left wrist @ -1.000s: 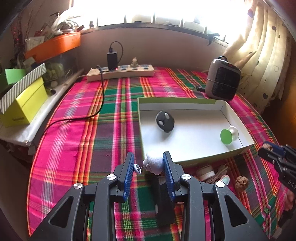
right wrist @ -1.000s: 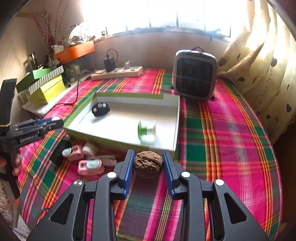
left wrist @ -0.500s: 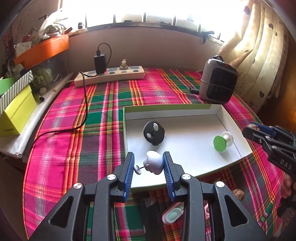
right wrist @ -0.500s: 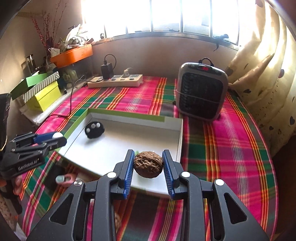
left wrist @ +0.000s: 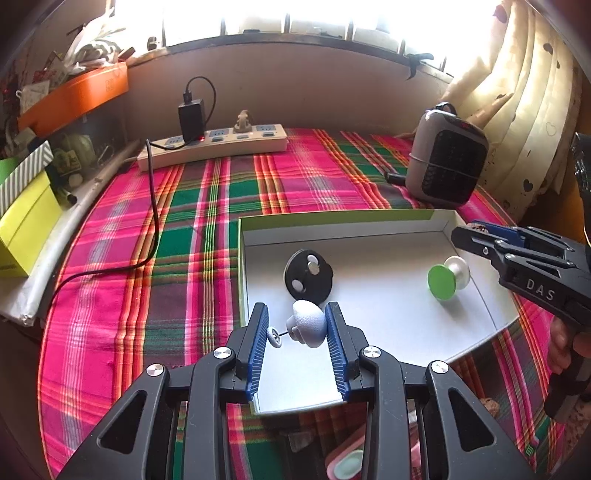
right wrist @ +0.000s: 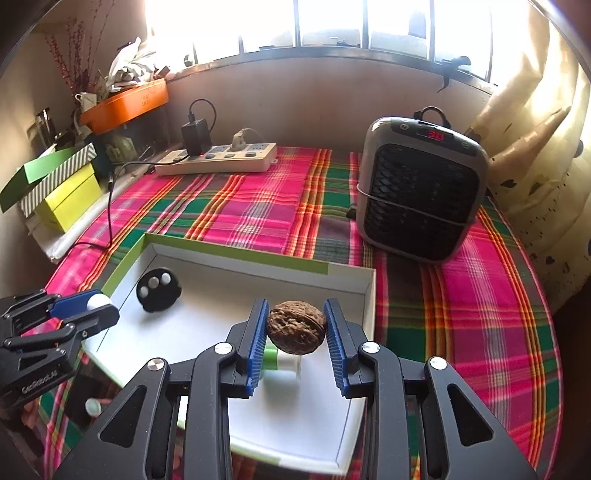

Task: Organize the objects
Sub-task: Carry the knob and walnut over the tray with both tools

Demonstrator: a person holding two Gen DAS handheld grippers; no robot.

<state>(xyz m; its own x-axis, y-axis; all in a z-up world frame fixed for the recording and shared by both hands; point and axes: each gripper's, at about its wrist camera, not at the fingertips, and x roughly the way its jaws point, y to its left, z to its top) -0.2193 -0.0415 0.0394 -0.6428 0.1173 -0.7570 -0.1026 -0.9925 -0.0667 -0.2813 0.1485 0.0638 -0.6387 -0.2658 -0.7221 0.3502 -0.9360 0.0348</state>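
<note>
Strong daylight pours in from the window [left wrist: 295,22] along the top of both frames, and the panes are blown out to plain white with no detail. The glare spreads down onto the curtain [right wrist: 546,122] at the upper right, which glows pale yellow. The plaid cloth [left wrist: 207,206] in the middle of each frame is bright and saturated, and the white tray floor [right wrist: 221,302] is evenly lit. Soft shadows fall toward the bottom of the frame, under the tongs [left wrist: 295,332]. The shelf clutter at the upper left sits in dim shade. Both views bend strongly at the edges, with dark corners. Things at the bottom edge look slightly soft.
</note>
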